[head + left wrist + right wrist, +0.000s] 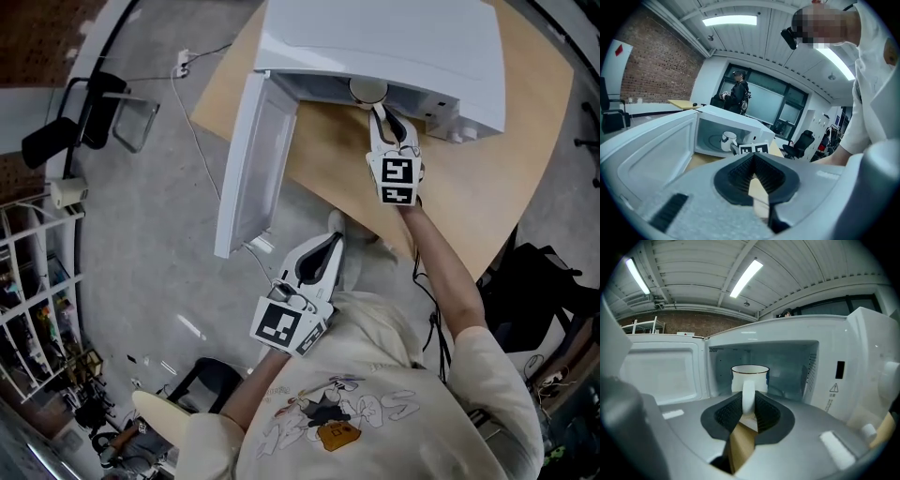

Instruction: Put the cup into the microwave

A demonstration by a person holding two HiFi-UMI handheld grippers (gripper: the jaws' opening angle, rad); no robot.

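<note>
Standing on tan table [487, 187] above grey floor [159, 234]: microwave [394, 37]

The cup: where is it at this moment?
In the right gripper view the cup is at the centre, just inside the open microwave, its handle gripped between the jaws of the right gripper.

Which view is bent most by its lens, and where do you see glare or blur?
Head view: sharp and evenly lit, only mildly bent, the white microwave nearly washed out. Left gripper view: strong fisheye bending, a ceiling light glares, the left gripper is soft up close. Right gripper view: equal bending, dark corners, the cup is sharp.
</note>
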